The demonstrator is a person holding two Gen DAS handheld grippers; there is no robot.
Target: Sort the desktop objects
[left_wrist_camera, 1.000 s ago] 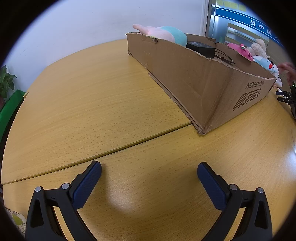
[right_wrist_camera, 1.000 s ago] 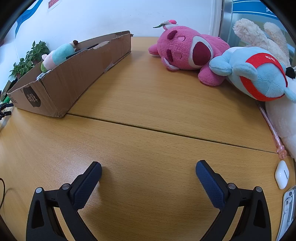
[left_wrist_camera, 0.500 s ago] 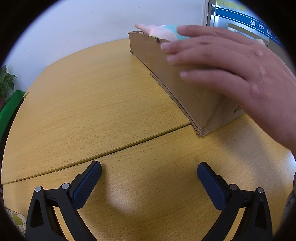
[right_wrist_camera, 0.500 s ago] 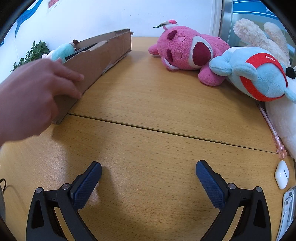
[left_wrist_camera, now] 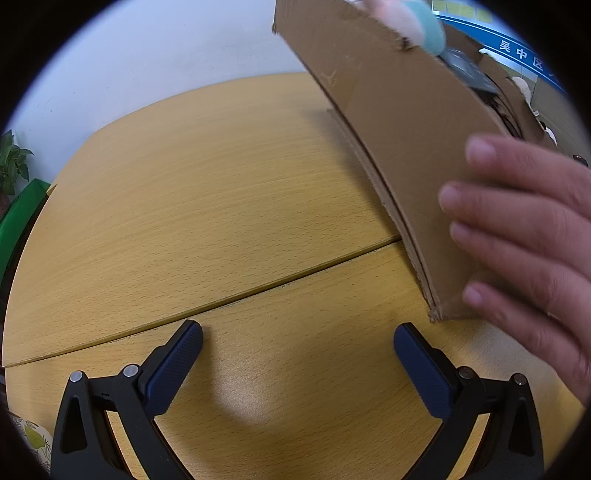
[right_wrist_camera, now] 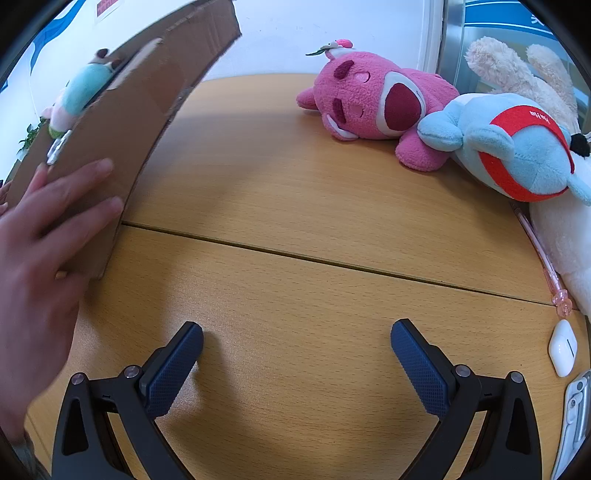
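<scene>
Only the left wrist view shows a black device (left_wrist_camera: 469,70) inside the cardboard box (left_wrist_camera: 399,122), beside a pink and teal plush (left_wrist_camera: 413,22). A bare hand (left_wrist_camera: 532,236) lies flat on the box's near end. The left claw (left_wrist_camera: 297,345) is wide and holds nothing above the table (left_wrist_camera: 184,192).

In the right wrist view the right claw (right_wrist_camera: 297,343) is also wide and empty. Only here appear a pink bear (right_wrist_camera: 376,107), a blue plush (right_wrist_camera: 513,147), a pink pen (right_wrist_camera: 543,258) and a white earbud case (right_wrist_camera: 562,349).
</scene>
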